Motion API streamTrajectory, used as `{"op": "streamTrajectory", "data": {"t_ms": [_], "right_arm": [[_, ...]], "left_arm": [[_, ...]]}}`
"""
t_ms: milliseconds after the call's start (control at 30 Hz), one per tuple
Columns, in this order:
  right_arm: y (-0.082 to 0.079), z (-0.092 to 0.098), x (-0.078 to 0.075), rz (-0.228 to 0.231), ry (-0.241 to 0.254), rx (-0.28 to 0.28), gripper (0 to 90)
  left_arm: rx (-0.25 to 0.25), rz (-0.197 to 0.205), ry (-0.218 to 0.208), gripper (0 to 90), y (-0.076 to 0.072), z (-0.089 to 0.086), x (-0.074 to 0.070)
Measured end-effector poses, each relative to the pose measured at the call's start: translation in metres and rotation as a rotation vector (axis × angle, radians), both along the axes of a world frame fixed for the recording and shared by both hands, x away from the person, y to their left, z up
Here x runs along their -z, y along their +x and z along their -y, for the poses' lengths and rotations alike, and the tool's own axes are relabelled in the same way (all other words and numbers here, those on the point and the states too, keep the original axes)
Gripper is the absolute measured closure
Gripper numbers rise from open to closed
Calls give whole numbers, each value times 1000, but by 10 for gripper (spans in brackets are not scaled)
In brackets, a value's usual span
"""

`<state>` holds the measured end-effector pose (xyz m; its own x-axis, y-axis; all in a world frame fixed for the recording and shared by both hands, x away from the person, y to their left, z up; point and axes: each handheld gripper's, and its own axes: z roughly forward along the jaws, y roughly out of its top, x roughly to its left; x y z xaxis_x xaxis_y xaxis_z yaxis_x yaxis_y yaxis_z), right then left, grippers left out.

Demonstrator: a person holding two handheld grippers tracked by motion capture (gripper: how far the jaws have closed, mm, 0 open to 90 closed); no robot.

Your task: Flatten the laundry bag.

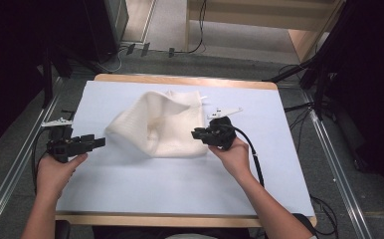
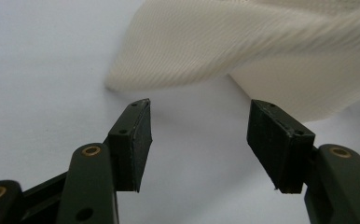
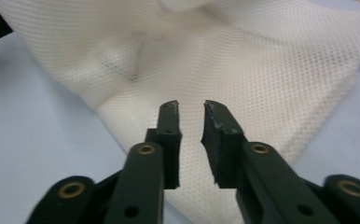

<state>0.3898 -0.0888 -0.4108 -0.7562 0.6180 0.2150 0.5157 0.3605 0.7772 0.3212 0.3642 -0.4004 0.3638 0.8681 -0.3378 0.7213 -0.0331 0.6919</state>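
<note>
Presently, a white mesh cloth (image 1: pixel 155 127) is seen heaped on the pale blue table (image 1: pixel 180 184) between the wide-spread left gripper (image 1: pixel 99 142) and narrowly parted, empty right gripper (image 1: pixel 196 133).

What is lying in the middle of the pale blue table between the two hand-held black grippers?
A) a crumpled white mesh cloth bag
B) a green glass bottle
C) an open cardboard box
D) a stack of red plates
A: a crumpled white mesh cloth bag lies on the pale blue table, between the left gripper and the right gripper.
</note>
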Motion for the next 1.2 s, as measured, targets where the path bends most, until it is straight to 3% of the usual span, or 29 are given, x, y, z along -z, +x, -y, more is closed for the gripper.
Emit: {"op": "streamTrajectory", "data": {"t_ms": [67,267,433,567,667,700,733,833,867,900,1000,1200], "right_arm": [[2,5,5,-2,-10,20,656],[3,13,18,-35,-37,43,588],[-9,14,28,-52,-68,22,577],[-13,13,34,-66,-81,36,570],[-11,10,43,-81,-105,40,511],[-10,5,51,-92,-164,34,497],[-10,5,51,-92,-164,34,497],[-10,2,52,-60,-192,20,637],[-10,2,52,-60,-192,20,637],[-9,3,52,-37,-196,0,739],[-6,6,49,-41,-188,-8,765],[7,24,45,-61,-159,32,773]], "left_arm": [[1,-3,5,410,0,-1,0],[-9,-9,9,409,-1,-6,1],[-15,-3,3,408,-2,-9,1],[-17,1,0,408,-2,-10,-1],[-12,-3,2,407,0,-9,-1],[-12,-1,2,407,0,-8,0],[-12,-1,2,406,0,-8,0],[-8,-3,4,406,1,-7,0],[-8,-3,4,405,1,-7,0],[-8,-7,1,405,1,-8,0],[-13,-20,-16,405,1,-8,0],[-9,-25,-11,406,2,-7,1]]}}
